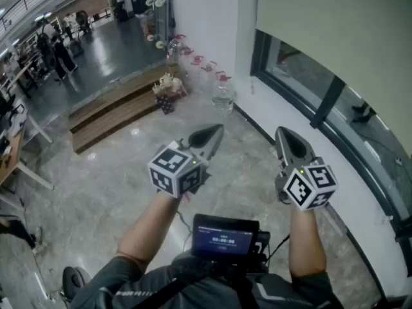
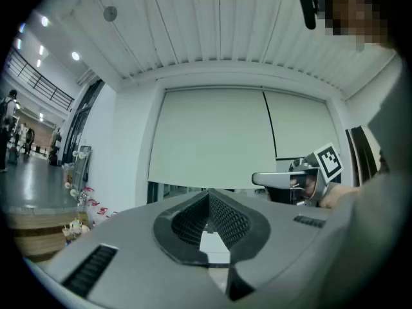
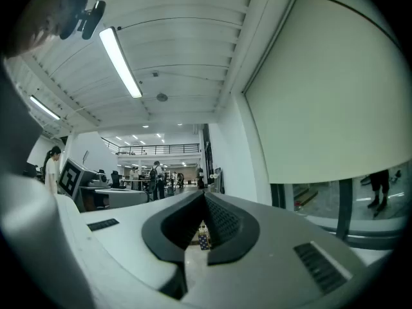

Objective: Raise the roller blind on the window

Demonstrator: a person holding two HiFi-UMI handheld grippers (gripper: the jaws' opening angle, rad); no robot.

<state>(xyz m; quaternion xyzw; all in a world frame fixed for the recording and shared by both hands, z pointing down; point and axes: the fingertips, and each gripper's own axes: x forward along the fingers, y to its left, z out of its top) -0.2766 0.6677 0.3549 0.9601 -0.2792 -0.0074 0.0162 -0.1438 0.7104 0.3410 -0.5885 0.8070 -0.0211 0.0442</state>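
**A:** Status, left to right?

**B:** Far left, a low brown wooden step platform (image 1: 112, 111) on the grey marble floor (image 1: 116, 172). A clear glass jug (image 1: 223, 99) stands at the floor's edge by the white wall (image 1: 206, 18). Then the left gripper (image 1: 217, 129), jaws fully together with nothing in them. The right gripper (image 1: 281, 134) is the same: closed, empty. Both are held level in front of the person, well apart from the target.

**A:** Target?

**B:** Pale cream fabric roller blind (image 1: 322, 24), far right, hanging down over the dark-framed window (image 1: 335, 105). Its bottom edge sits low, and only a strip of glass shows under it. Task not started, by my read.

**A:** Pull chain?

**B:** Can't find one. The left gripper view shows a thin dark line between two blind panels. Cord or gap, can't tell.

**A:** Risks?

**B:** One: reaching in with closed jaws would just knock the cord or fabric away, so they need opening first. Two: pinching the hem instead of a cord could crease the fabric or skew the roll. Three: a thin cord may slip out of the grip under pull. Four: the jug stands by that wall and could get kicked on the way in.
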